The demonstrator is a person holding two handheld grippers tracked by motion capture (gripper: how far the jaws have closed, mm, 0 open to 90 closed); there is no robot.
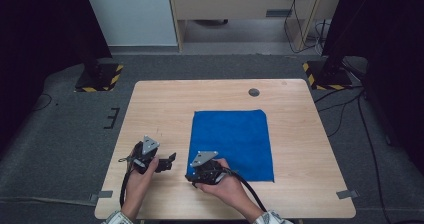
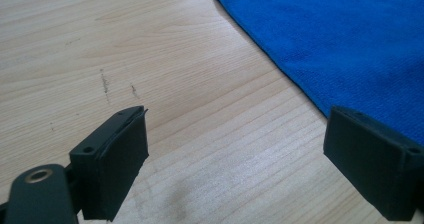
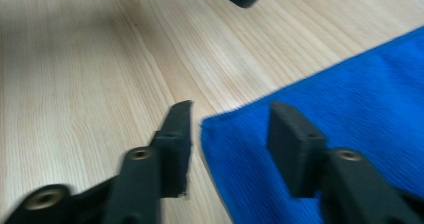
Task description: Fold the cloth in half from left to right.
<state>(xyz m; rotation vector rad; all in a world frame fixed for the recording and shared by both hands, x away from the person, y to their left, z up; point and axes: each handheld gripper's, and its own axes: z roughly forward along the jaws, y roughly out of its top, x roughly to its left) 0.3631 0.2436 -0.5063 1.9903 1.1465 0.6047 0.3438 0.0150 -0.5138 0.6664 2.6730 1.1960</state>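
A blue cloth (image 1: 232, 145) lies flat and unfolded on the right-hand half of the wooden table (image 1: 160, 104), roughly square, with its edges running nearly parallel to the table's edges, so it has no marked long axis. The relation that matters is at its near-left corner (image 3: 207, 126): the right gripper (image 1: 196, 176) sits right at that corner, and in the right gripper view the corner lies between the 2 black jaws, one jaw over bare wood just beside the cloth's edge and the other over the blue fabric. Those jaws stand partly apart and the pads do not yet press on the fabric; the view is blurred, so whether either tip touches the cloth cannot be told. The cloth spreads away from this gripper toward the far and right side of the table. The left gripper (image 1: 170, 160) rests over bare wood just left of the cloth's left edge, its jaws wide apart and holding nothing; in the left gripper view the cloth's edge (image 2: 280, 66) runs diagonally in front, with one jaw in line with the fabric and the other over the table. Of the 2 hands, the right is the nearer to a corner and looks set to pinch it, which would call for lowering the tips so one slides under the hem; the left is placed nearer to the left edge.
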